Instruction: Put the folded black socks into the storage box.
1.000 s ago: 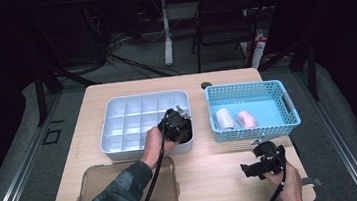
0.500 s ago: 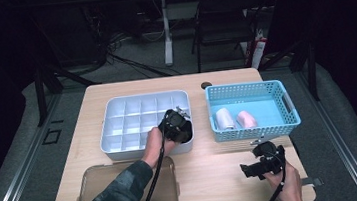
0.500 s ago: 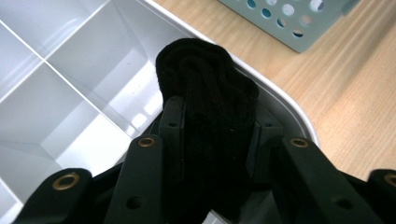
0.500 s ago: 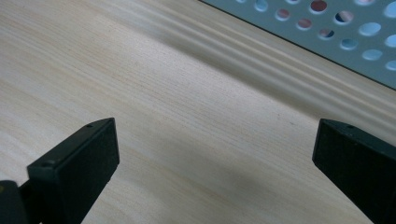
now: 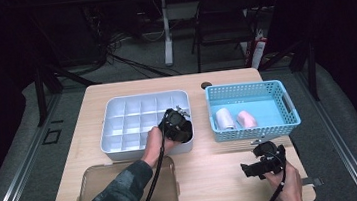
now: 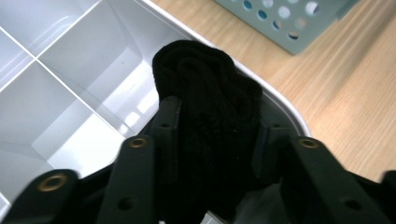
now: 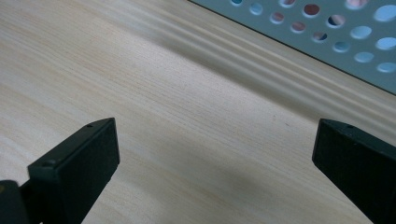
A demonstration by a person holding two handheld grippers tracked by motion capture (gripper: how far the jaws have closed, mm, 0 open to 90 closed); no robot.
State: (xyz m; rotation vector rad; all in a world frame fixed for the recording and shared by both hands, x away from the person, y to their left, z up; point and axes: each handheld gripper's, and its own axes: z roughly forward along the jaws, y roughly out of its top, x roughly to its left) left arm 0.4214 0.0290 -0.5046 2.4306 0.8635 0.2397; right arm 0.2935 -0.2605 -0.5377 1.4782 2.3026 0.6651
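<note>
While the left gripper (image 6: pixel 212 140) has just been opening, a black rolled sock (image 6: pixel 205 107) sits between its jaws.
No writing is readable; right gripper (image 7: pixel 215 158) gapes over the table (image 7: pixel 187 93).

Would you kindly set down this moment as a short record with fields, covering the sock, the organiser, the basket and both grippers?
Item in hand: rolled black sock, in a corner compartment.
Container: white divided organiser.
Left gripper: jaws either side of the sock, just been opening; whether the pads press cannot be told.
Right gripper: open, nothing between the jaws, over bare wooden table.
Blue basket: holds a white roll and a pink roll.
</note>
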